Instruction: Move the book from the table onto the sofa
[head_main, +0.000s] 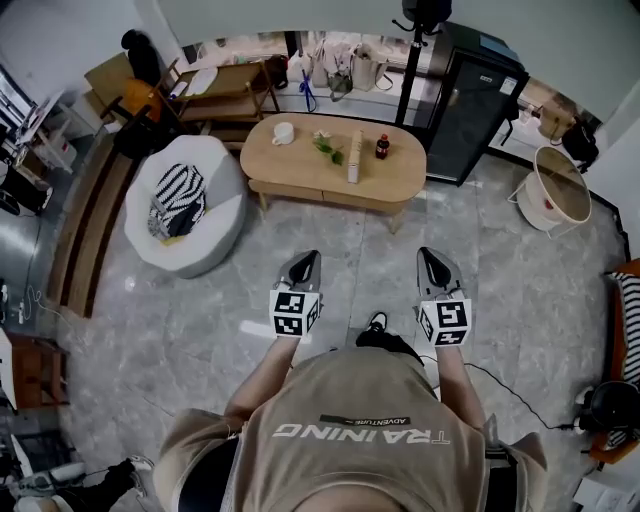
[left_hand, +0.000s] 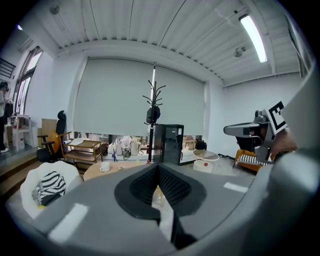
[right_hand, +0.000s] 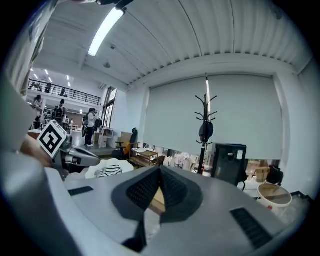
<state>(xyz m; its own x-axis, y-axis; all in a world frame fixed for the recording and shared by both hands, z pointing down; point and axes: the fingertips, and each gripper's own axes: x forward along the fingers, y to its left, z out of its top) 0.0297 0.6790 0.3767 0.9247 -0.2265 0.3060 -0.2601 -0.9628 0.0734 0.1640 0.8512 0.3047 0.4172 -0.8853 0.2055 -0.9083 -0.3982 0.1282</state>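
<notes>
Insp. notes, head view unless stated.

1. Desk (head_main: 300, 165): oval, wood top, across the room from the person, on a grey tiled floor (head_main: 340, 235).
2. Book (head_main: 354, 156): on the desk, approx. centre of top, appears to stand upright. Not touched by either gripper. Mug (head_main: 283, 132) at the desk's left end; sprig of flowers (head_main: 328, 148) betw. mug and book; small dark bottle (head_main: 382, 147) just right of book.
3. Sofa (head_main: 222, 235): white, rounded, off the desk's left end, near it but apart. Carries a striped cushion (head_main: 180, 200). No book on it.
4. Left gripper (head_main: 308, 258): held in front of the person, well short of the desk's near edge, pointing toward it. Jaws closed, tips meeting, nothing betw. them (confirmed in left gripper view).
5. Right gripper (head_main: 430, 256): level w/ the left one, same side of the desk, also well short of it. Jaws closed tip to tip, nothing gripped (right gripper view). Only a sliver of the desk top shows through the gap behind the tips.
6. Black cabinet (head_main: 470, 100) beyond the desk's right end; coat stand (left_hand: 152, 107) beside it.
</notes>
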